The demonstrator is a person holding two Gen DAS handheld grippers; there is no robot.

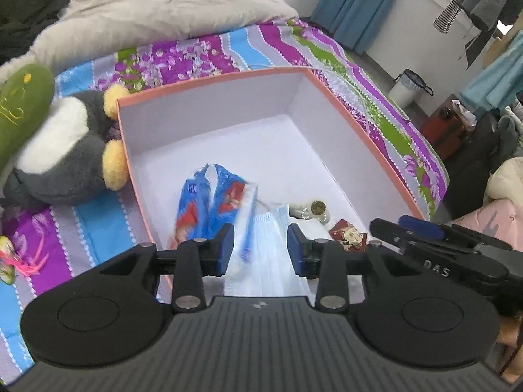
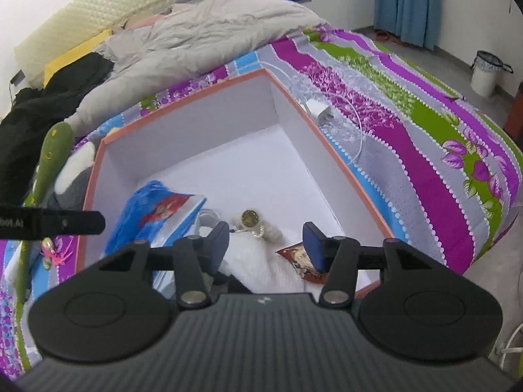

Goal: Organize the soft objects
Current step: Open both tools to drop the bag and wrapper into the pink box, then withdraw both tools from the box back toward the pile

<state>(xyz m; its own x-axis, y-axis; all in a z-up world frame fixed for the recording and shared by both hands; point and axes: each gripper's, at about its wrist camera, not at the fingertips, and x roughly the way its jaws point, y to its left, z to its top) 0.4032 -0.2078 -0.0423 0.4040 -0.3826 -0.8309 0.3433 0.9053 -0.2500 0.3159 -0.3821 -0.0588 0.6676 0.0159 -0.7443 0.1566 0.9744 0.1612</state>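
An open box with an orange rim (image 1: 209, 80) (image 2: 183, 101) and white inside sits on the striped bedspread. Inside lie a blue and red plastic bag (image 1: 209, 202) (image 2: 153, 209), a pale blue face mask (image 1: 264, 251), a white fluffy item (image 2: 261, 258), a small white plush with a gold disc (image 1: 315, 210) (image 2: 251, 220) and a red packet (image 1: 348, 236) (image 2: 299, 258). My left gripper (image 1: 260, 248) is open over the box, the mask loose between its jaws. My right gripper (image 2: 265, 245) is open and empty above the fluffy item. A grey penguin plush (image 1: 65, 150) and a green plush (image 1: 23, 104) (image 2: 54, 150) lie left of the box.
A rumpled grey duvet (image 1: 147, 6) (image 2: 202, 32) and black clothing (image 2: 49, 98) cover the far bed. A white charger with cable (image 2: 318, 109) lies right of the box. A pink-tasselled trinket (image 1: 13, 258) is on the bedspread. A bin (image 1: 407, 86) stands on the floor.
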